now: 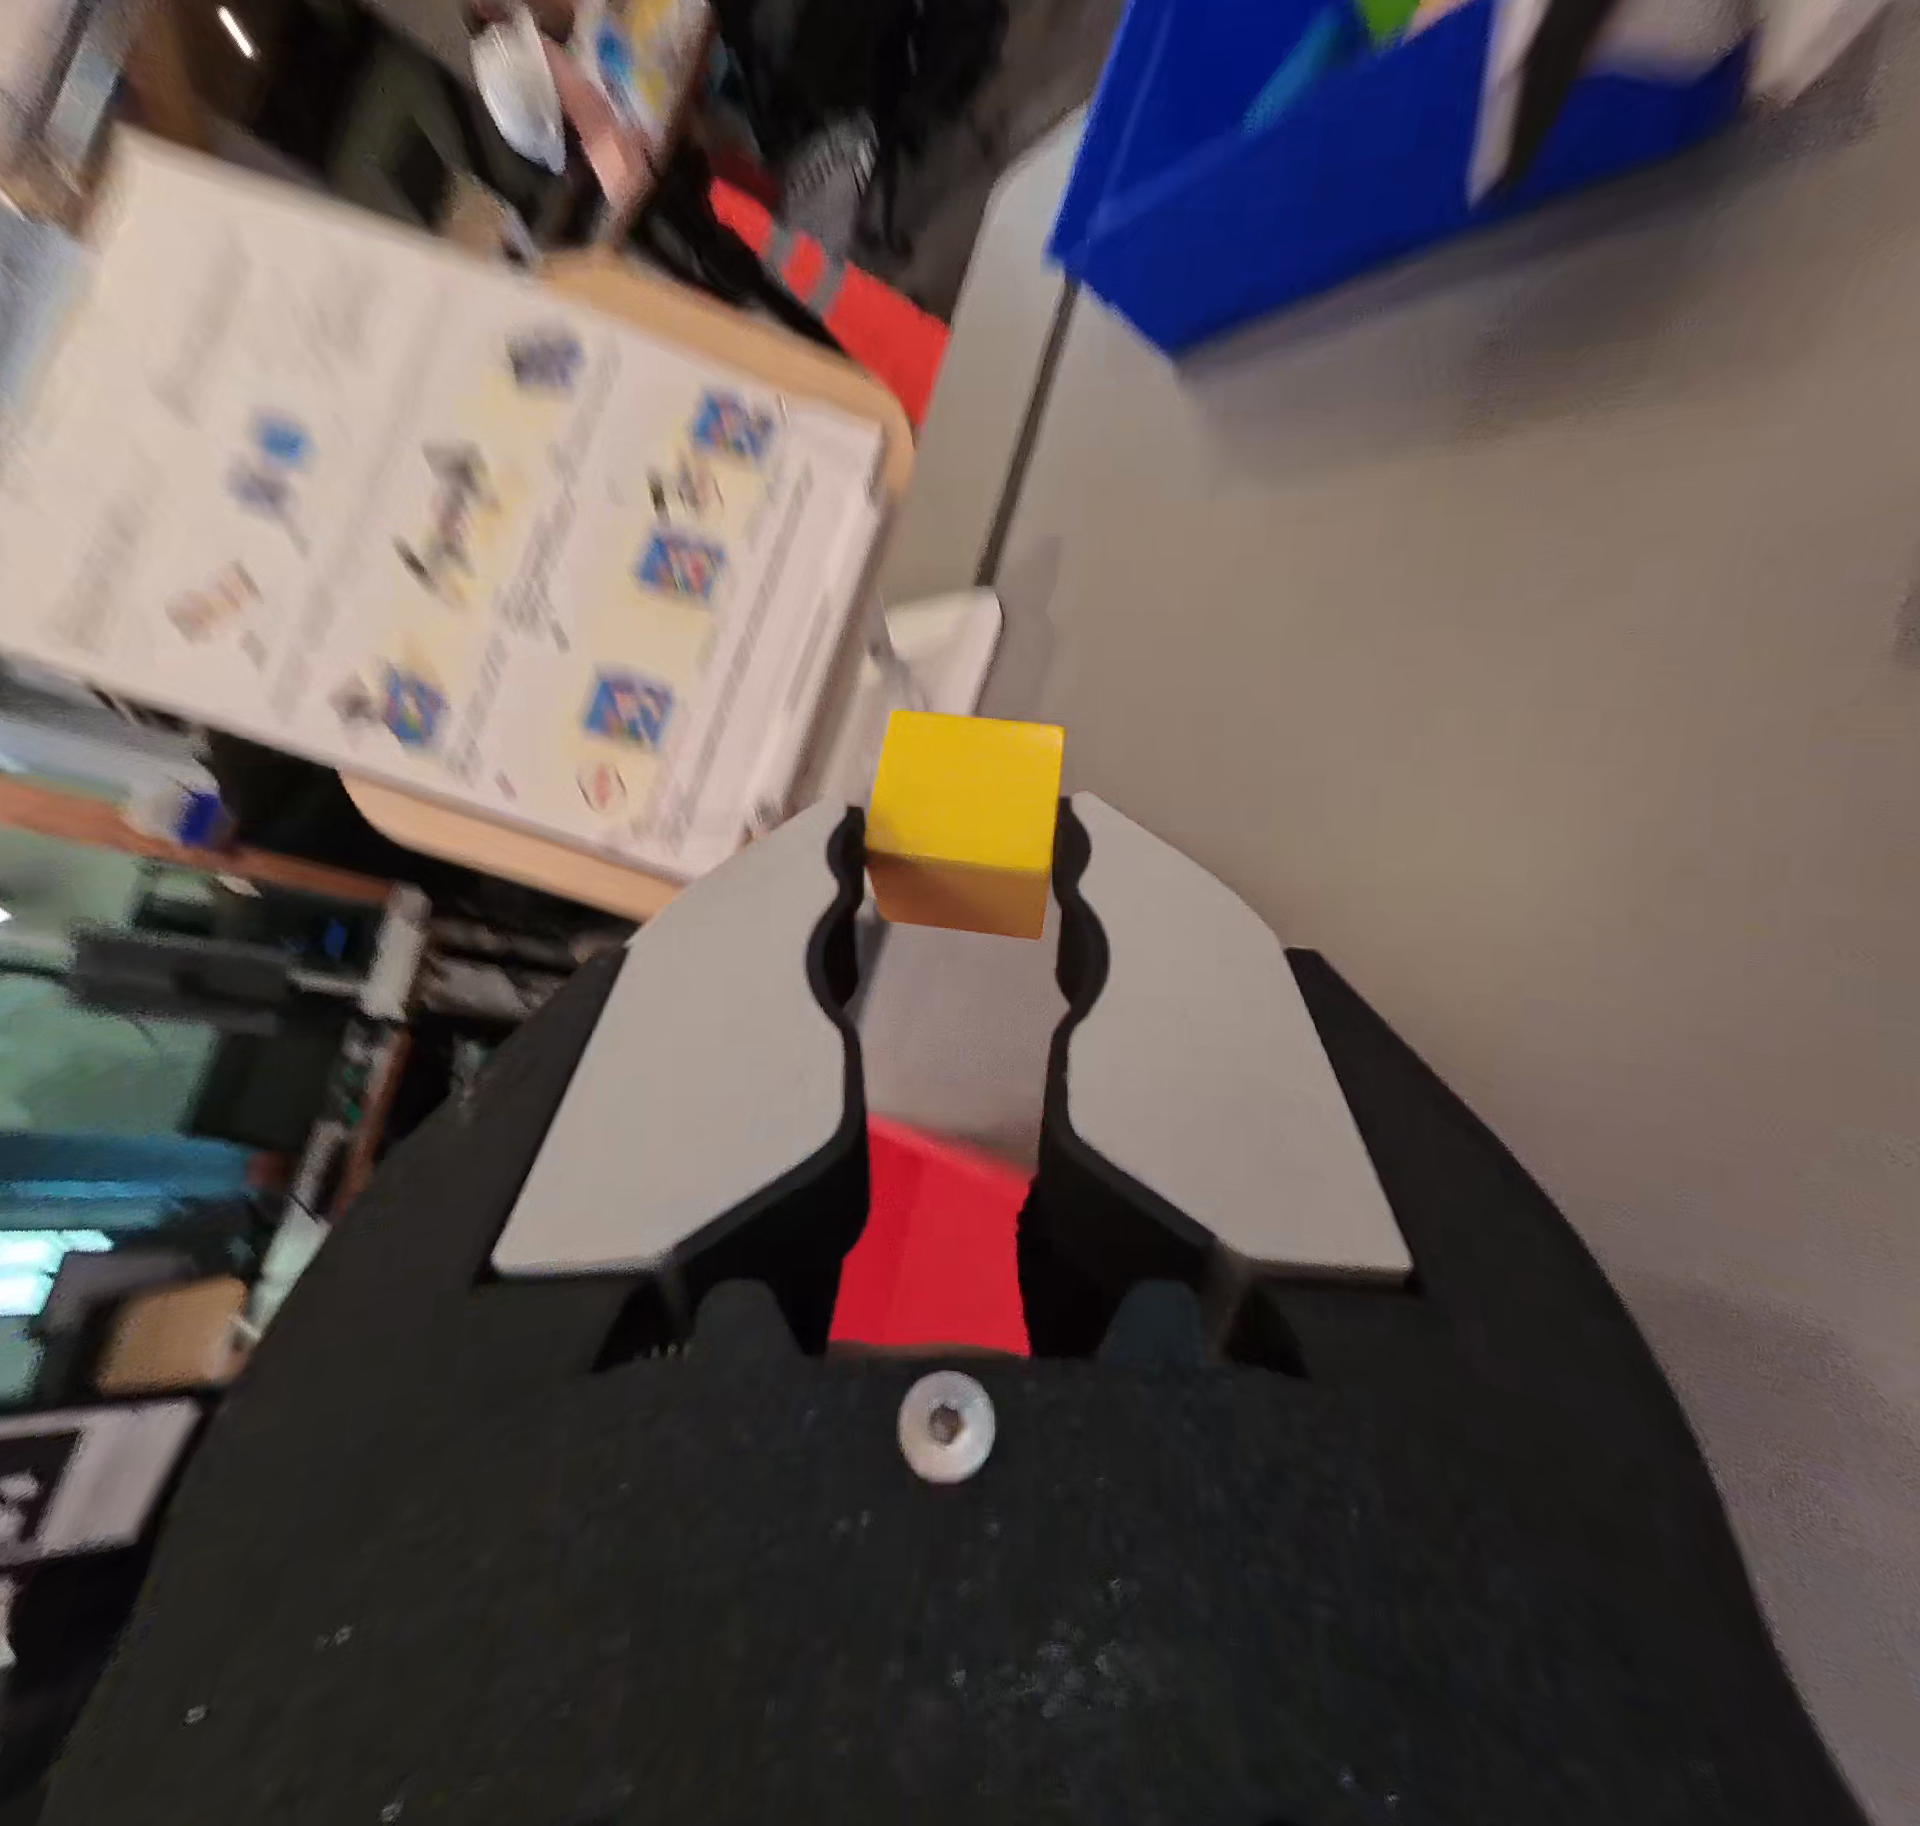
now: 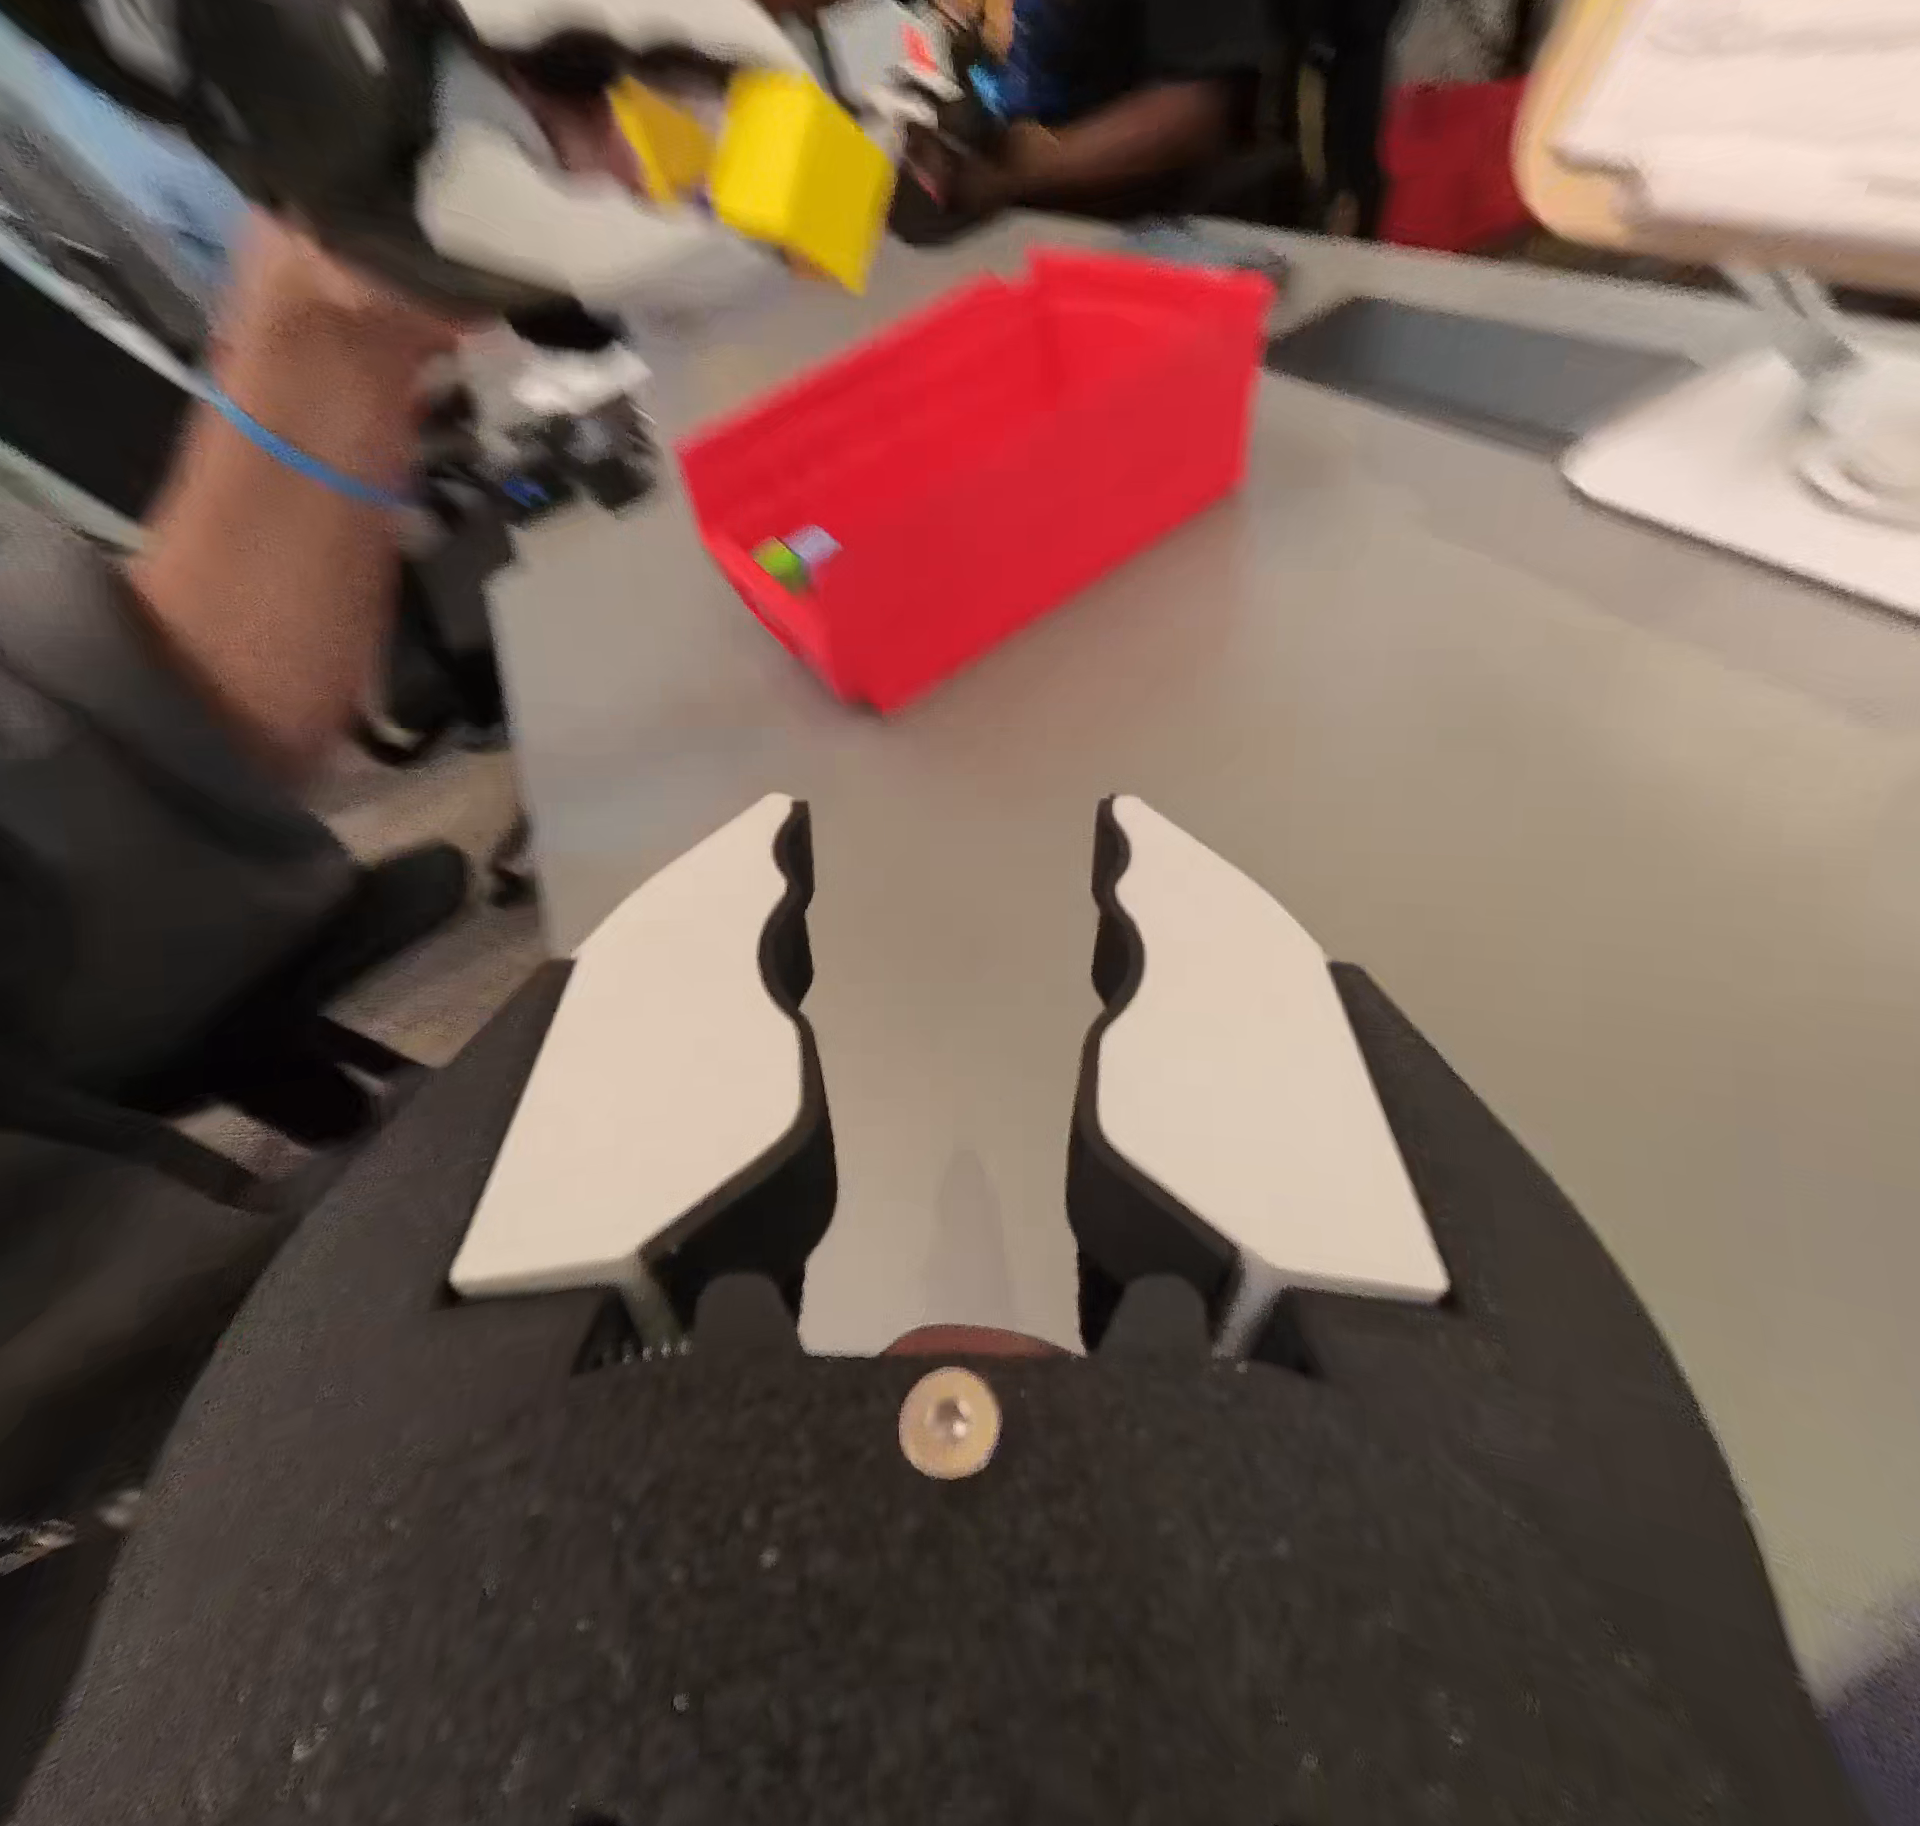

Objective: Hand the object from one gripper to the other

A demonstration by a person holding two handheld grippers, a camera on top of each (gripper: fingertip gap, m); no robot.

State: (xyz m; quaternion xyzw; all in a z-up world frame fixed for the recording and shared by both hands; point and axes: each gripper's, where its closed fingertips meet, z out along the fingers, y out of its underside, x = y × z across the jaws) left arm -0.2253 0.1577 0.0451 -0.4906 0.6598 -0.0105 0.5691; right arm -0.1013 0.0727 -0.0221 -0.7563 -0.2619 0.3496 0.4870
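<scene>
Left gripper fingers clamp cube by its tips (exposed for handover); right gripper fingers apart, empty, waiting.

- We count two grippers: the left gripper and the right gripper.
- One yellow cube.
- One red bin.
- One blue bin.
- One printed poster.
</scene>
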